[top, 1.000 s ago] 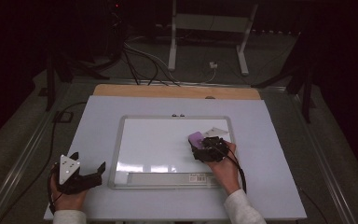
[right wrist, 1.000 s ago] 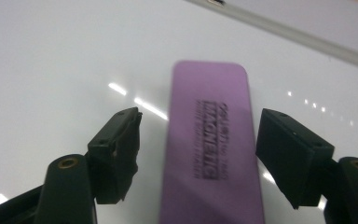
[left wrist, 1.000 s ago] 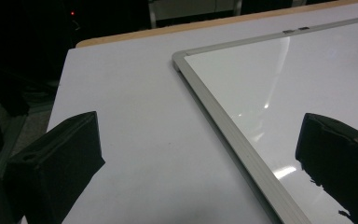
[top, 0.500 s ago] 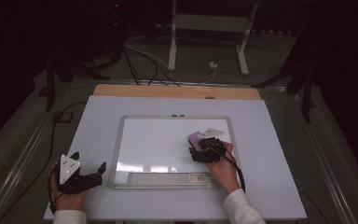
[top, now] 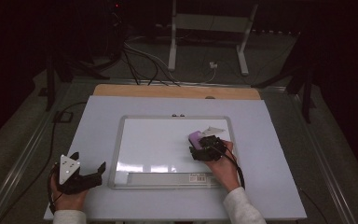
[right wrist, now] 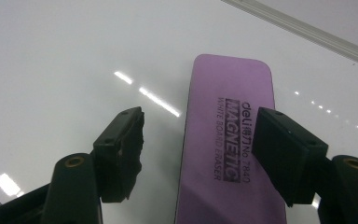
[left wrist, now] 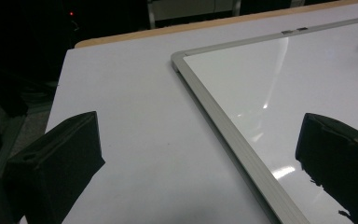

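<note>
Lying on the counter [top: 270, 140], the whiteboard [top: 158, 149] carries a purple eraser [right wrist: 230, 140] near its far right corner. To take it cleanly, I would centre the right gripper [right wrist: 198, 154] over the eraser's long sides and press down level before closing. The jaws have just been closing then easing slightly; they stand half open astride the eraser, a gap showing at the left pad. The left gripper [left wrist: 196, 154] rests wide open and empty at the counter's near left corner.
</note>
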The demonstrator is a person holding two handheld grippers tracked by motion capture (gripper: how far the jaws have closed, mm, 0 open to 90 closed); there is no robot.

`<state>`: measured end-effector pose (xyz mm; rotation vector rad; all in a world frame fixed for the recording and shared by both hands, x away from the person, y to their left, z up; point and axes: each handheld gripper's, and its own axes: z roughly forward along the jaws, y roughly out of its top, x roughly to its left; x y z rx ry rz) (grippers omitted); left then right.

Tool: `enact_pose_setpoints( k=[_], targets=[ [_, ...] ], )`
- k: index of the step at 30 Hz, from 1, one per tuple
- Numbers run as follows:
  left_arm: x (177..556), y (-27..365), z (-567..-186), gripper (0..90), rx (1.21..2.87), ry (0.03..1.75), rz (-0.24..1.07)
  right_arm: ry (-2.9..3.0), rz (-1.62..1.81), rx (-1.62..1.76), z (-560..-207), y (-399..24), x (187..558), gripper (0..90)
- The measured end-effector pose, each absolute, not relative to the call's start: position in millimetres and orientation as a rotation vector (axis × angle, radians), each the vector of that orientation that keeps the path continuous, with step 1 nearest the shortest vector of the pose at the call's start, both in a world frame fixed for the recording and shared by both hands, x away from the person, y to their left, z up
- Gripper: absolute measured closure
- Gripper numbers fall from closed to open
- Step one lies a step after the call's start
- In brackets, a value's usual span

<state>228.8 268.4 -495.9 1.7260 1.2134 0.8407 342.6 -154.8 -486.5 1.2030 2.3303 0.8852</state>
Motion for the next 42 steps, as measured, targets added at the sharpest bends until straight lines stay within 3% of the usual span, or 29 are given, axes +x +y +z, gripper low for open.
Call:
enact_pose_setpoints(
  k=[11, 19, 22, 29, 36, 42],
  targets=[
    [229, 268, -496, 1.2, 1.727, 1.214, 0.841, 2.291, 0.833, 1.233, -485, -162, 349, 32.8],
    [229, 268, -496, 1.3, 1.727, 1.214, 0.841, 2.261, 0.792, 1.245, -484, -165, 350, 46.8],
    [229, 268, -496, 1.3, 1.728, 1.216, 0.839, 2.266, 0.793, 1.259, -483, -167, 351, 48.1],
    [229, 268, -496, 1.3, 1.728, 1.215, 0.838, 2.293, 0.769, 1.286, -484, -170, 355, 42.1],
    [229, 268, -496, 1.3, 1.729, 1.214, 0.839, 2.284, 0.802, 1.324, -482, -176, 357, 45.9],
    [229, 268, -497, 1.2, 1.729, 1.215, 0.838, 2.242, 0.851, 1.357, -477, -185, 355, 56.6]
  ],
)
